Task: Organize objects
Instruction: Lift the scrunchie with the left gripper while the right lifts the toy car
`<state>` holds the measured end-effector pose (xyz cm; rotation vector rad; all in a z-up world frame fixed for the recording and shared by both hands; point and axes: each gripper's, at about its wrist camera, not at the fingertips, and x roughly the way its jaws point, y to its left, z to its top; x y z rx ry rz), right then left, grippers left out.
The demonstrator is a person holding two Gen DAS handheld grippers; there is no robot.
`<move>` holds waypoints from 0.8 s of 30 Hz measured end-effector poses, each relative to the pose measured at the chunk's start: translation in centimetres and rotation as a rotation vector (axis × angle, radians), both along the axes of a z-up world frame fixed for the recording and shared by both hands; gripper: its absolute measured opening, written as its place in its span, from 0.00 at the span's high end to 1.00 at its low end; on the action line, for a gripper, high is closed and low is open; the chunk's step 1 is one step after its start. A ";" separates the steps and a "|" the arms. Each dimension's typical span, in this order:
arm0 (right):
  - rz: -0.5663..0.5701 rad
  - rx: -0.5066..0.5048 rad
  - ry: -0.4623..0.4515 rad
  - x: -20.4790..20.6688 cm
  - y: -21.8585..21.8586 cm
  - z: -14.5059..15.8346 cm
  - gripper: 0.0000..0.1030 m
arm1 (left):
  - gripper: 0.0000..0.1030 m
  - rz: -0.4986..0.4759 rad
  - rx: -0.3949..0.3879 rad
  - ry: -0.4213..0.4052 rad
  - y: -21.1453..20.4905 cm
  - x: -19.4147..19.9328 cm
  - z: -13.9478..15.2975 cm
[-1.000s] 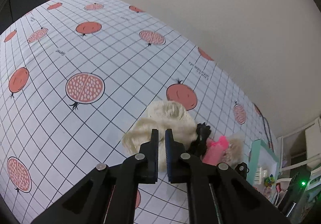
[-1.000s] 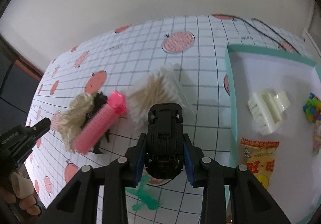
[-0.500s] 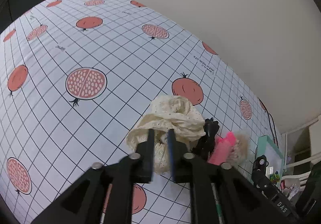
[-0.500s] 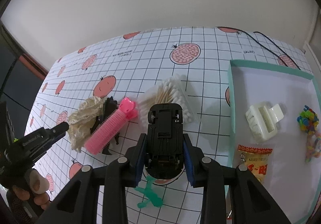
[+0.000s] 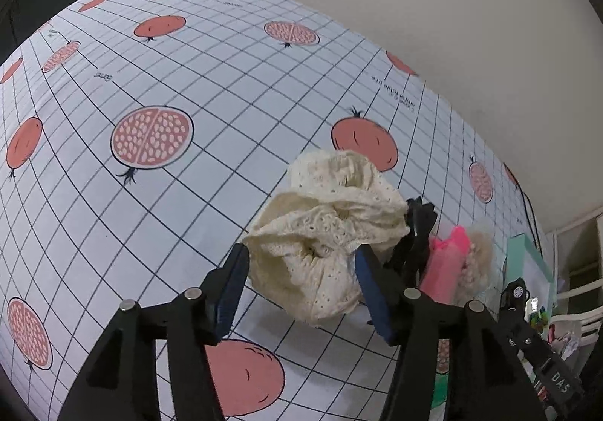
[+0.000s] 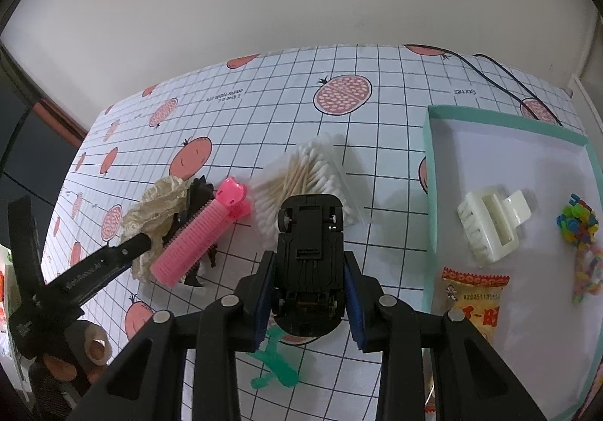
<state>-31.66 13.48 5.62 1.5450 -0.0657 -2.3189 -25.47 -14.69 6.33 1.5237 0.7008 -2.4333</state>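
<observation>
The tray [image 6: 429, 164], teal-rimmed and white inside, sits at my right on the pomegranate-print tablecloth [image 5: 158, 89] and is where I judge everything loose is headed. In it I see a cream claw clip [image 6: 492, 227], a snack packet [image 6: 473, 302] and a cluster of bright beads [image 6: 578, 223]; much of its floor is bare, so there is room.

Outside it, the clutter lies bunched together: a bag of cotton swabs [image 6: 309, 172], a cream lace scrunchie [image 5: 331, 232] touching a black hair clip [image 5: 418, 228], with a pink hair roller [image 6: 199, 236] lying across that clip. A small green plastic figure [image 6: 273, 370] lies nearest me.

My right gripper [image 6: 307, 298] is clamped on a black toy car [image 6: 307, 255], underside up, held above the cloth left of the tray. My left gripper [image 5: 301, 293] has its jaws spread either side of the scrunchie, ready, I think, to close on it.
</observation>
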 end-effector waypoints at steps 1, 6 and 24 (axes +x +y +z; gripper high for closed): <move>0.000 0.002 -0.001 0.0 0.0 0.0 0.65 | 0.41 -0.004 -0.001 -0.006 0.1 0.0 -0.2; -0.002 0.002 -0.003 0.0 0.0 -0.1 0.65 | 0.41 -0.021 -0.035 -0.036 0.8 -0.2 -0.7; 0.000 0.011 -0.009 0.0 0.4 -0.1 0.65 | 0.80 -0.069 -0.205 -0.054 2.3 -0.4 -0.7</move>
